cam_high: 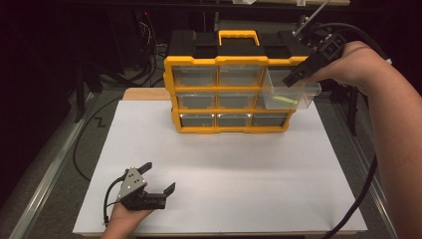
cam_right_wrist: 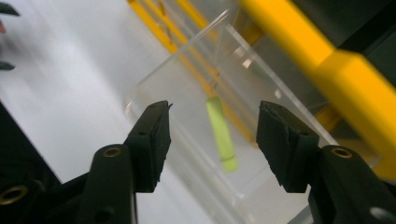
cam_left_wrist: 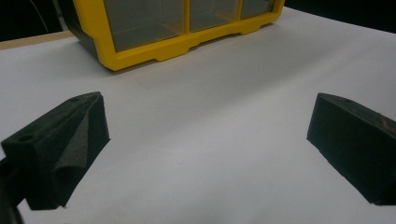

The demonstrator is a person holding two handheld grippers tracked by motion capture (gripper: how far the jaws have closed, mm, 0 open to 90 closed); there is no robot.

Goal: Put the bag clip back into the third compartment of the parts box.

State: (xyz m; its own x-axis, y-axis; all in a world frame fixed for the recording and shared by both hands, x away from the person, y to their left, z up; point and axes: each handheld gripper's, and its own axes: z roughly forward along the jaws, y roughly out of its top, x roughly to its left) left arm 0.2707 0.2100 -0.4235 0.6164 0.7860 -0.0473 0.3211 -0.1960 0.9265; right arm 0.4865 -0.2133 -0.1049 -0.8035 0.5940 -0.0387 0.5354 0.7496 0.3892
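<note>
A yellow and black drawer organizer [cam_high: 219, 60] stands at the back of the white board [cam_high: 224, 169]. Its clear upper right drawer [cam_high: 291, 94] is pulled far out, and a yellow-green stick [cam_high: 284, 99] lies inside. My right gripper [cam_high: 297, 74] hovers over that drawer's top edge, open. In the right gripper view the stick [cam_right_wrist: 221, 135] lies on the drawer floor [cam_right_wrist: 187, 93] below the spread jaws of my right gripper [cam_right_wrist: 215, 106]. My left gripper [cam_high: 159, 176] rests low at the board's front left, open and holding nothing. My left gripper [cam_left_wrist: 208, 116] faces the organizer's bottom row [cam_left_wrist: 140, 56].
The other clear drawers [cam_high: 234, 98] sit closed in the frame, under a yellow carry handle [cam_high: 239, 36]. A black cable [cam_high: 356, 199] trails off the table's right side. Dark equipment and wires stand behind the table. The white board spreads wide in front of the organizer.
</note>
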